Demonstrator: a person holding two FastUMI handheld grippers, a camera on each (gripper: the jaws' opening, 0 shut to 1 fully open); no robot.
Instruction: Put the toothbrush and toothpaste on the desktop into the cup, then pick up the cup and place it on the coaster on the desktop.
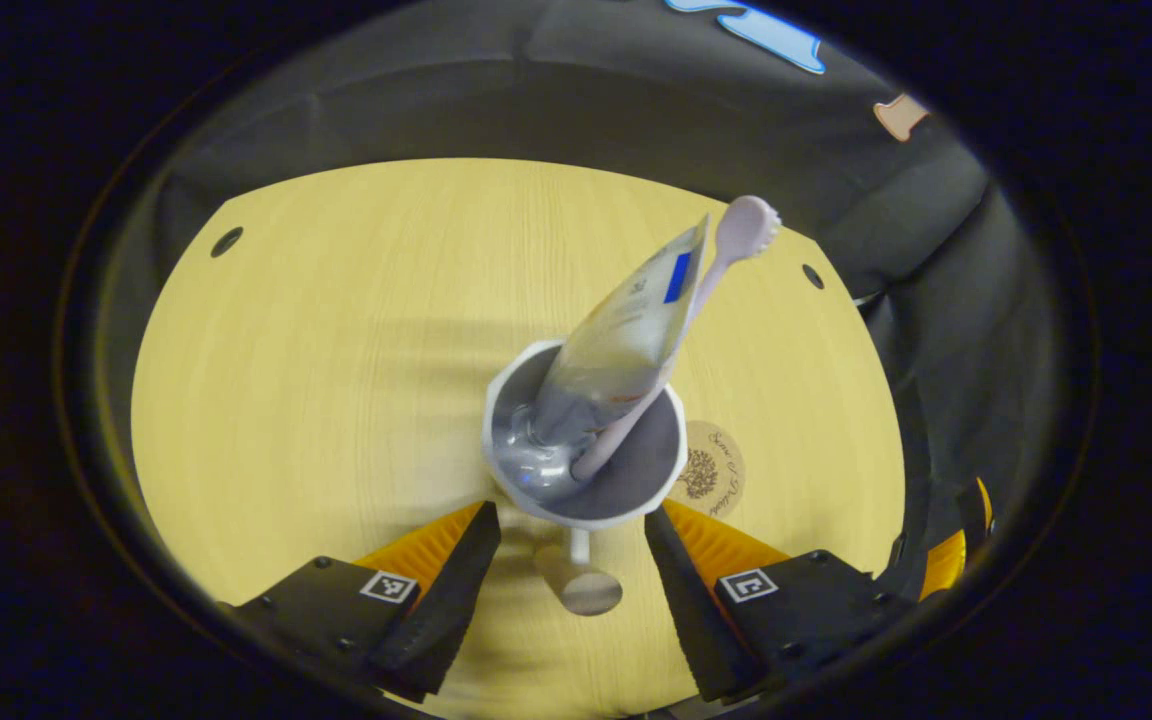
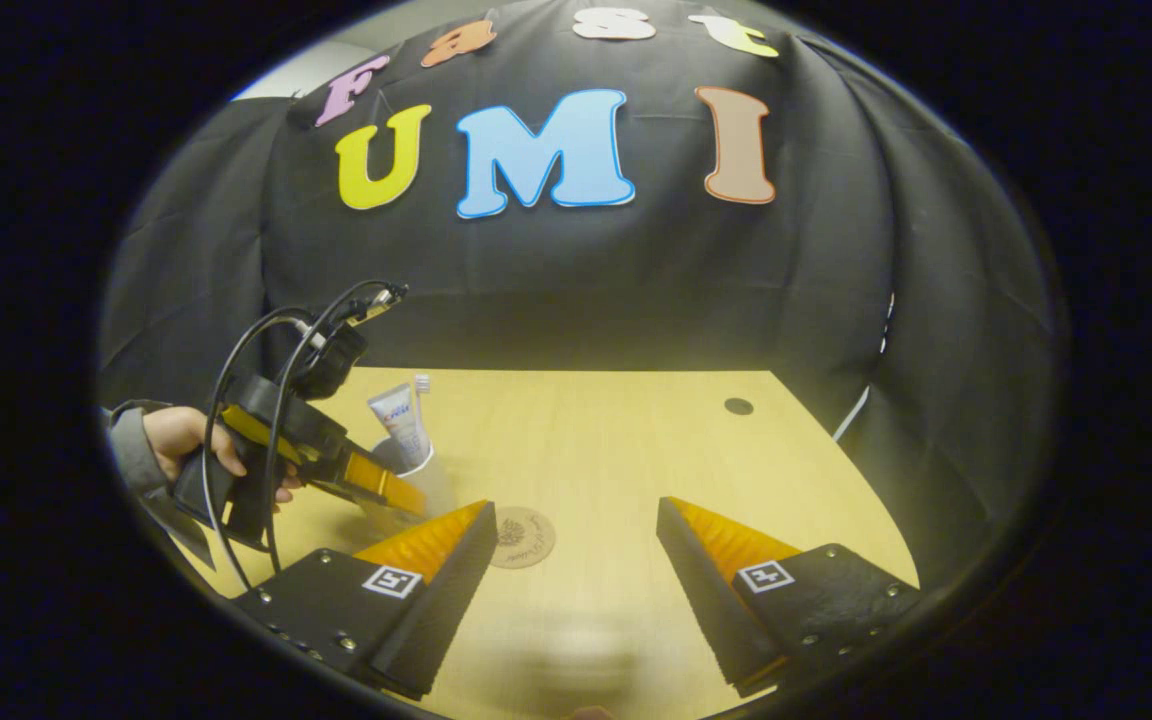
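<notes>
cup (image 1: 584, 450): white, stemmed, standing upright on the desktop (image 1: 336, 350); its round foot shows below between the fingers. in the right gripper view it sits at the left, partly behind the left gripper.
toothpaste (image 1: 626, 335): tube standing in the cup, cap down, leaning toward the far right.
toothbrush (image 1: 711, 265): pale, in the cup beside the tube, head up and leaning the same way.
coaster (image 1: 711, 468): round, printed, flat on the desktop just beside the cup on its right, partly hidden by the rim; the cup is not on it.
left gripper (image 1: 572, 555): jaws spread wide, one finger on each side of the cup, holding nothing; whether they touch the cup cannot be told. a hand (image 2: 191, 445) holds it.
right gripper (image 2: 576, 555): jaws wide apart, nothing between them, above bare desktop near the coaster.
</notes>
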